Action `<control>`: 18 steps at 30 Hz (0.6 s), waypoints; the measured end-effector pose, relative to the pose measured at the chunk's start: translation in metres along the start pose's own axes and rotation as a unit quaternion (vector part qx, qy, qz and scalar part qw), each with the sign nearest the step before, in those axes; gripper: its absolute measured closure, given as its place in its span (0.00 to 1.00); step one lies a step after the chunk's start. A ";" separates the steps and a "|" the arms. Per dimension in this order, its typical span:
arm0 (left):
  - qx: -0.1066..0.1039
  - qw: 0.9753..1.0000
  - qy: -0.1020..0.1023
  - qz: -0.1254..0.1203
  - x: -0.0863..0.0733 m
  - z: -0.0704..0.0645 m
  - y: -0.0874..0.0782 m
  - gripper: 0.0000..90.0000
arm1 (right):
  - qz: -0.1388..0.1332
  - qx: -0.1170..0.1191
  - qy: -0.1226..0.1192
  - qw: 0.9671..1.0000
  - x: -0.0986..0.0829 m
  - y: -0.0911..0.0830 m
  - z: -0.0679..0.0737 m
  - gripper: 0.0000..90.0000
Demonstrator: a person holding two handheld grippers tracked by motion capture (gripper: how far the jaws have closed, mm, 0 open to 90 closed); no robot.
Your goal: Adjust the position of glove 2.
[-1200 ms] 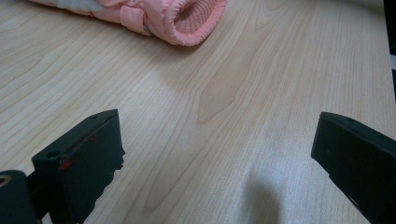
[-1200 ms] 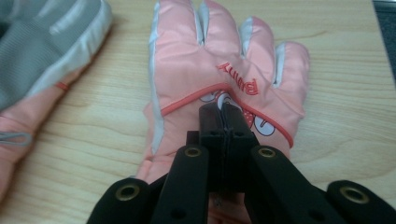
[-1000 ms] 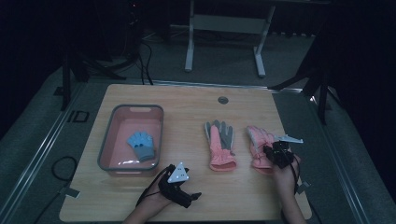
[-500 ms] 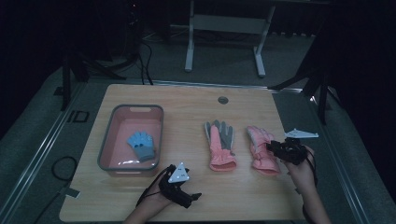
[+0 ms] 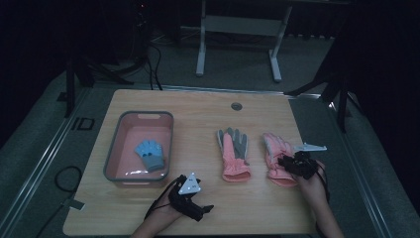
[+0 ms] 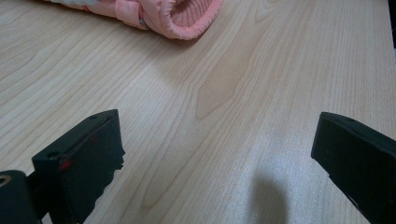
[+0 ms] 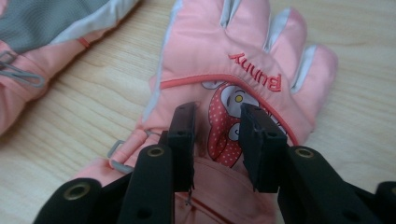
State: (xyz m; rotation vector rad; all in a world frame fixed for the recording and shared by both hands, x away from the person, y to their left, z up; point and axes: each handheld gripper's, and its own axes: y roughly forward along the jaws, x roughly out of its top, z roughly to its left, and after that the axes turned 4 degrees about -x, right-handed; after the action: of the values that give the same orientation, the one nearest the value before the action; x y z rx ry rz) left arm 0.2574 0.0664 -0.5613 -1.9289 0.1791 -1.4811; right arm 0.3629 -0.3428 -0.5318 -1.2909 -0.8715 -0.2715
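Note:
Two pink ski gloves lie side by side on the wooden table (image 5: pixel 198 109). The right one (image 5: pixel 274 148) lies back up, with a bunny picture and the word Bunny (image 7: pixel 243 46). My right gripper (image 5: pixel 291 164) (image 7: pixel 218 114) sits on its wrist end, jaws drawn close and pinching the bunny patch. The left glove (image 5: pixel 233 153) (image 7: pixel 42 23) lies with its grey palm up; its knit cuff (image 6: pixel 182 14) is ahead of my left gripper (image 5: pixel 204 210) (image 6: pixel 217 126). That gripper rests open near the front edge, over bare wood.
A pink bin (image 5: pixel 111 153) with a grey rim stands at the left and holds a small blue glove (image 5: pixel 150 153). A round grommet (image 5: pixel 236 106) sits near the table's far edge. A metal clip (image 7: pixel 18 72) hangs off the left glove's cuff.
My right gripper shifted slightly right and back, staying on the right glove's wrist end. The left gripper and both gloves have not moved.

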 end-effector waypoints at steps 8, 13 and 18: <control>0.000 1.000 -0.001 0.001 0.000 0.000 0.000 0.03 | -0.006 -0.009 0.007 1.000 -0.001 0.002 0.005 0.96; 0.001 1.000 0.003 0.000 0.000 -0.001 0.000 0.03 | -0.017 -0.028 0.034 0.999 0.003 -0.005 0.012 0.99; -0.001 1.000 0.003 -0.001 0.000 -0.001 0.000 0.03 | -0.037 -0.050 0.032 0.998 0.022 -0.024 0.029 0.99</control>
State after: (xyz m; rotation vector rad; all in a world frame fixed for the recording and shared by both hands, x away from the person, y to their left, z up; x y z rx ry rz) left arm 0.2570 0.0655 -0.5612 -1.9265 0.1813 -1.4885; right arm 0.3507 -0.3176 -0.4988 -1.3370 -0.8601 -0.4175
